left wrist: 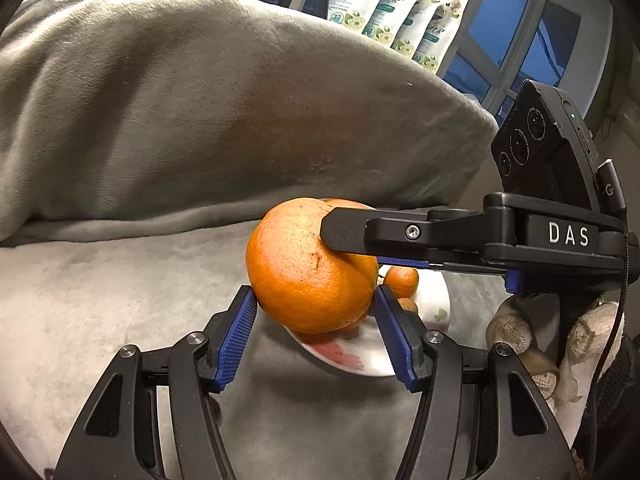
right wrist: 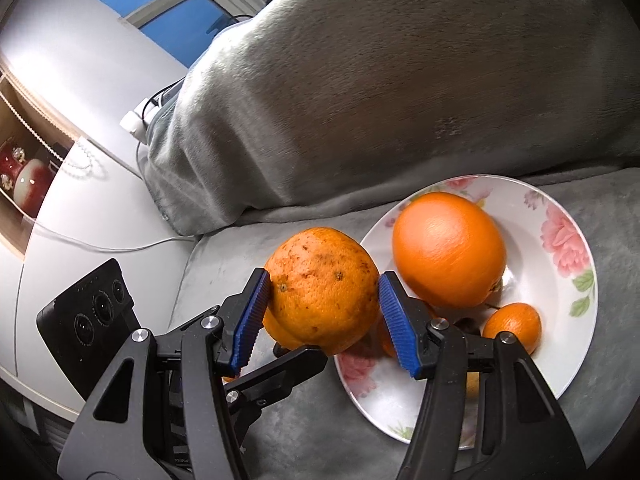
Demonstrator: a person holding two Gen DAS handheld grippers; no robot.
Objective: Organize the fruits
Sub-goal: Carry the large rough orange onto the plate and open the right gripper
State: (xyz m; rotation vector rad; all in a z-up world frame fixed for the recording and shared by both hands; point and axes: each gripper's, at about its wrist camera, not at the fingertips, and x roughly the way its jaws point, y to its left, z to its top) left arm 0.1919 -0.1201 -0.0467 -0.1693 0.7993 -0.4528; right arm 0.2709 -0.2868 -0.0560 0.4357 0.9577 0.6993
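A large speckled orange is held in the air just left of a white floral plate. My right gripper is shut on it, blue pads on both sides. In the left wrist view the right gripper reaches in from the right onto the orange. My left gripper is open, its pads on either side of the orange's lower part without pressing it. On the plate lie a smooth big orange and a small tangerine.
The plate rests on a grey plush blanket with a big grey cushion behind. A white table with cables and a shelf is to the left. Packets stand by the window.
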